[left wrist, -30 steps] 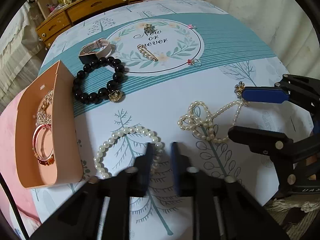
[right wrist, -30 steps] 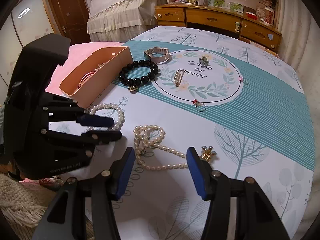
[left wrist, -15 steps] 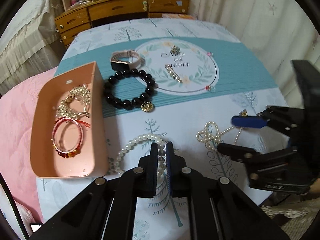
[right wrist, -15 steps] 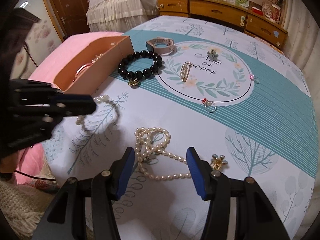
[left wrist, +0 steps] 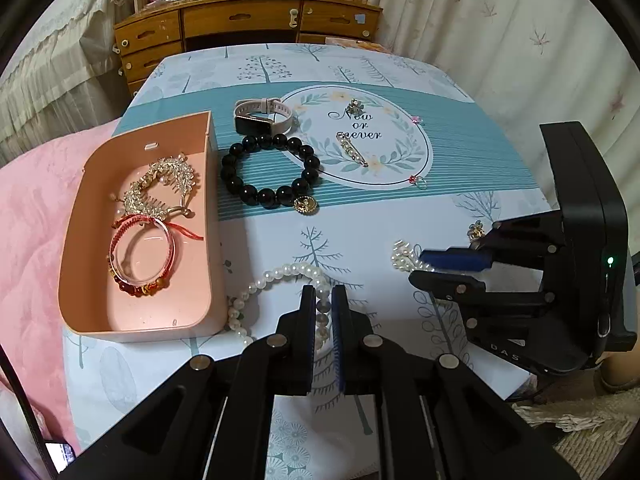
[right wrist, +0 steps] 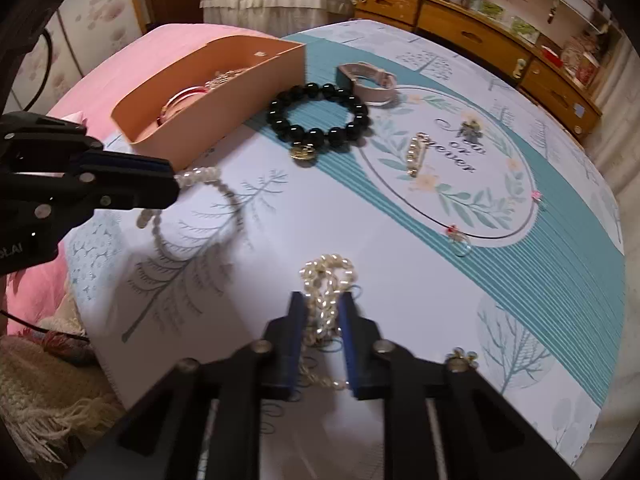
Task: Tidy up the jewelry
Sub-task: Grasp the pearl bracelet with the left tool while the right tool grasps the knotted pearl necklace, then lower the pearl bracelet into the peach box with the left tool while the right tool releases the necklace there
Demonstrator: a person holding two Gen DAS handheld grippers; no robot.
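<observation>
My left gripper is shut on the white pearl bracelet, which hangs partly lifted beside the pink tray. In the right wrist view the left gripper holds that bracelet above the cloth. My right gripper is closed around the tangled pearl necklace on the table; from the left wrist view it covers most of the necklace. The tray holds a gold hair comb and a red bangle.
On the cloth lie a black bead bracelet, a pink smartwatch, a pearl pin, a flower brooch, a small ring and a gold flower clasp. A wooden dresser stands behind.
My left gripper closed on the pearl bracelet and lifted it. My right gripper went from wide open to closed around the pearl necklace.
</observation>
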